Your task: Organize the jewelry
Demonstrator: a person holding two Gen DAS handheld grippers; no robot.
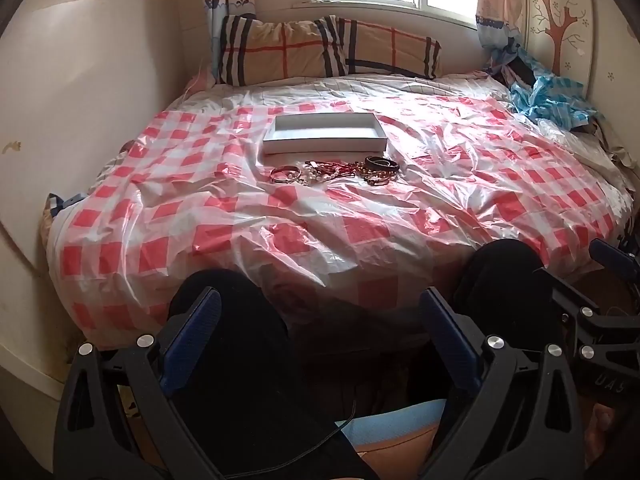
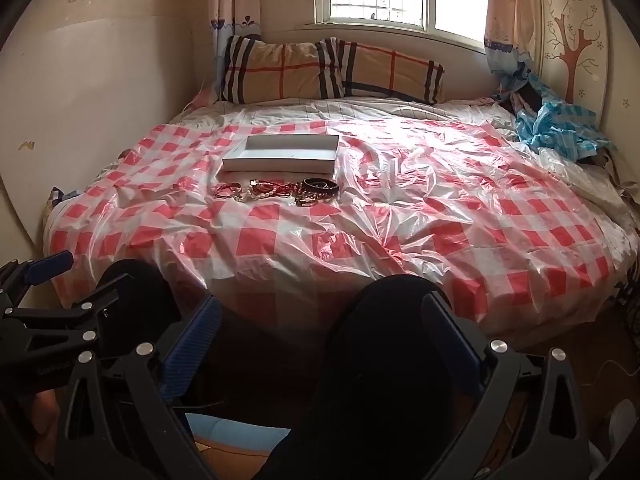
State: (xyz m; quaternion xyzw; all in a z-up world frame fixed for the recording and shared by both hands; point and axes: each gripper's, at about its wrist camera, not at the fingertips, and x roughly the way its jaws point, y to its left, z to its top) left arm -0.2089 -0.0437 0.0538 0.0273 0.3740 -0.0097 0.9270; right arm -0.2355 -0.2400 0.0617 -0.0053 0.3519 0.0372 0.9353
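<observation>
- Jewelry (image 1: 336,171) (image 2: 280,191): a loose heap in a row on the bed, just in front of the white box; bangles at the left end, a pearl strand and red beaded pieces in the middle, a dark band at the right end. The pieces overlap; single items are hard to separate.
- White box (image 1: 325,135) (image 2: 282,156): shallow, open-topped, nothing seen inside; lies flat beyond the heap.
- Plastic sheet (image 1: 248,216) (image 2: 400,220): red-and-white check, crinkled, spread over the bed under box and heap.
- Left tool (image 1: 320,312): held low at the near bed edge, above the person's dark-clothed knees, pointing at the heap; blue-padded fingers (image 1: 192,336) spread wide, holding nothing.
- Right tool (image 2: 320,316): beside the left one, same low level pose; set wide apart, holding nothing.
- Both tools well apart from the heap.
- Plaid pillows (image 1: 320,46) (image 2: 328,70): at the head of the bed, under the window.
</observation>
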